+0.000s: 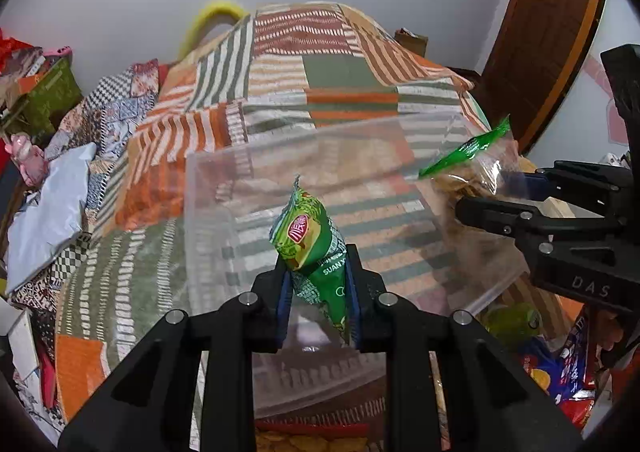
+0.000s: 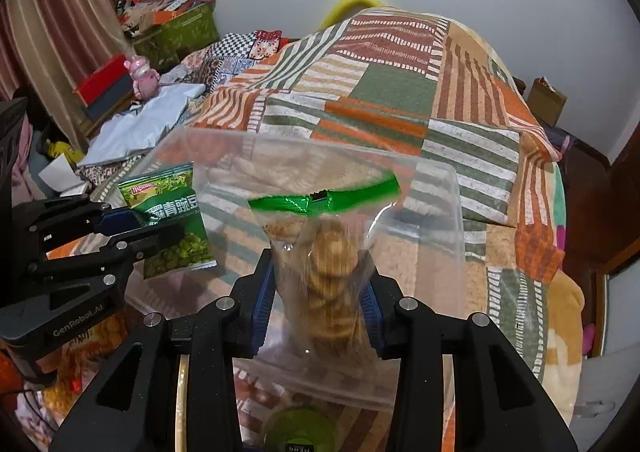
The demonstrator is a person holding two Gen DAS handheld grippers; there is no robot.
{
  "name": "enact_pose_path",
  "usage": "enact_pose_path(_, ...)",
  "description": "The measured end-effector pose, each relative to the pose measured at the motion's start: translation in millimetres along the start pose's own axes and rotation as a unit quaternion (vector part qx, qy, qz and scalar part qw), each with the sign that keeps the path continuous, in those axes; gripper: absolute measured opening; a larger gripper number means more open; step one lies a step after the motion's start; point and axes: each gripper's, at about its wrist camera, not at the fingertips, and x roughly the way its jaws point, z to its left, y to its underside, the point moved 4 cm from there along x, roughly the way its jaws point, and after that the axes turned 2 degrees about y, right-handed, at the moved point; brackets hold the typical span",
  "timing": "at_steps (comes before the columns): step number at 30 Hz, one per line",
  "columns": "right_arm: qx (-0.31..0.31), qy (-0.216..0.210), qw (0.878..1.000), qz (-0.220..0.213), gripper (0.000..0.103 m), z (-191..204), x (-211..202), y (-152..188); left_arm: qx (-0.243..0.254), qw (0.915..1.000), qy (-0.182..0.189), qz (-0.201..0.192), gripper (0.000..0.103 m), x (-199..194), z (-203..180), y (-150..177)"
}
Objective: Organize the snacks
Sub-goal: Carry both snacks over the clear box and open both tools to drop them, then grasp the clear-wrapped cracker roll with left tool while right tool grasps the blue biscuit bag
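Observation:
My left gripper point(image 1: 318, 292) is shut on a green pea snack packet point(image 1: 310, 240) and holds it over a clear plastic box point(image 1: 208, 212). The packet also shows in the right wrist view point(image 2: 168, 220) with the left gripper point(image 2: 132, 232) on it. My right gripper point(image 2: 320, 292) is shut on a clear bag of round biscuits point(image 2: 332, 264) with a green seal strip point(image 2: 320, 200), held above the same box point(image 2: 440, 212). In the left wrist view the right gripper point(image 1: 496, 192) holds the biscuit bag point(image 1: 468, 168) at the box's right side.
The box sits on a bed with a striped patchwork blanket point(image 1: 320, 64). More snack packs point(image 1: 568, 372) lie at the lower right. Clutter, boxes and a pink toy point(image 2: 142, 76) line the left. A wooden door point(image 1: 552, 32) stands at the right.

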Motion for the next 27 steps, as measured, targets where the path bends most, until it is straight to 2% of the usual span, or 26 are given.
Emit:
enact_pose_path(7, 0.002, 0.009, 1.000, -0.008, 0.037, -1.9, -9.0, 0.6, -0.003, 1.0000, -0.002, 0.001, 0.025, -5.6, 0.2, 3.3)
enact_pose_path(9, 0.005, 0.013, 1.000, -0.016, 0.039, -2.6, -15.0, 0.7, -0.005, 1.0000, -0.004, -0.003, 0.032, -11.8, -0.1, 3.4)
enact_pose_path(11, 0.008, 0.020, 0.999, -0.030, 0.051, -3.8, -24.7, 1.7, -0.004, 0.9998, -0.011, -0.016, 0.051, -20.4, -0.2, 2.5)
enact_pose_path(12, 0.009, 0.023, 0.999, -0.039, 0.054, -4.2, -30.2, 2.0, -0.003, 0.9996, -0.015, -0.025, 0.054, -24.9, -0.5, 1.9)
enact_pose_path(13, 0.009, 0.027, 0.998, -0.048, 0.059, -3.5, -35.3, 1.3, 0.002, 0.9992, -0.021, -0.036, 0.055, -31.8, -1.9, 1.3)
enact_pose_path(18, 0.008, 0.032, 0.996, -0.078, 0.062, 2.9, -64.2, 3.7, 0.006, 0.9983, -0.021, -0.054, 0.056, -58.2, -6.6, 2.3)
enact_pose_path(19, 0.007, 0.035, 0.996, -0.085, 0.066, 4.0, -70.5, 4.6, 0.006, 0.9981, -0.020, -0.058, 0.056, -64.0, -7.8, 3.2)
enact_pose_path(22, 0.003, 0.044, 0.993, -0.111, 0.073, 9.3, -90.2, 7.4, 0.008, 0.9969, -0.019, -0.075, 0.061, -85.0, -12.5, 8.1)
enact_pose_path(27, 0.002, 0.044, 0.989, -0.139, 0.077, 17.3, -117.8, 19.0, 0.007, 0.9947, -0.020, -0.100, 0.068, -118.1, -17.8, 20.3)
